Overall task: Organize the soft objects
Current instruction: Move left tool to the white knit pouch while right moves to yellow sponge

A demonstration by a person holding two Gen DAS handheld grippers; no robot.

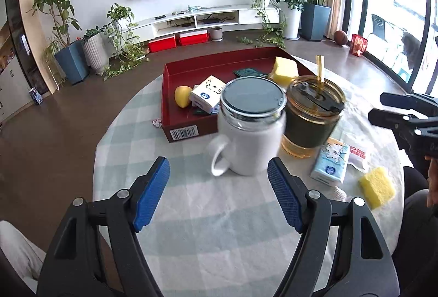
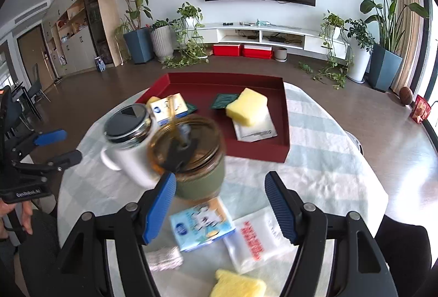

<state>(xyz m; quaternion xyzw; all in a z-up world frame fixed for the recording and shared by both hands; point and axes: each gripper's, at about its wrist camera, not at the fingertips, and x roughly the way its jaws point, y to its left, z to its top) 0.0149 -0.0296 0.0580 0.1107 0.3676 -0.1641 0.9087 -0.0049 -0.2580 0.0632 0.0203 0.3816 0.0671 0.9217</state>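
The left gripper [image 1: 219, 195] hangs over the checked tablecloth [image 1: 191, 242] with its blue pads spread wide and nothing between them; the white lidded mug [image 1: 250, 130] stands just ahead at 12 o'clock. The right gripper [image 2: 220, 205] is likewise spread and empty, above a blue tissue pack [image 2: 202, 226] and a white sachet with red print [image 2: 257, 239].

The red tray [image 2: 284, 130] at 12 o'clock holds a yellow sponge [image 2: 247, 107] lying partly on a white packet [image 2: 257, 130], a dark green packet [image 2: 223, 101], and a second tissue pack [image 2: 171, 107] at its left end. Only the left view shows the lemon-like yellow object [image 1: 183, 96] beside that pack, and a small crumpled wrapper [image 1: 156, 122] on the cloth at the tray's left corner.

Only the right view shows a silvery crumpled item [image 2: 164, 258] at 7 o'clock. A second yellow sponge [image 2: 241, 284] lies at the near edge at 6 o'clock; in the left view it sits at 4 o'clock. The amber tumbler with straw [image 1: 312, 116] touches the mug's right side, and is blurred in the right view.
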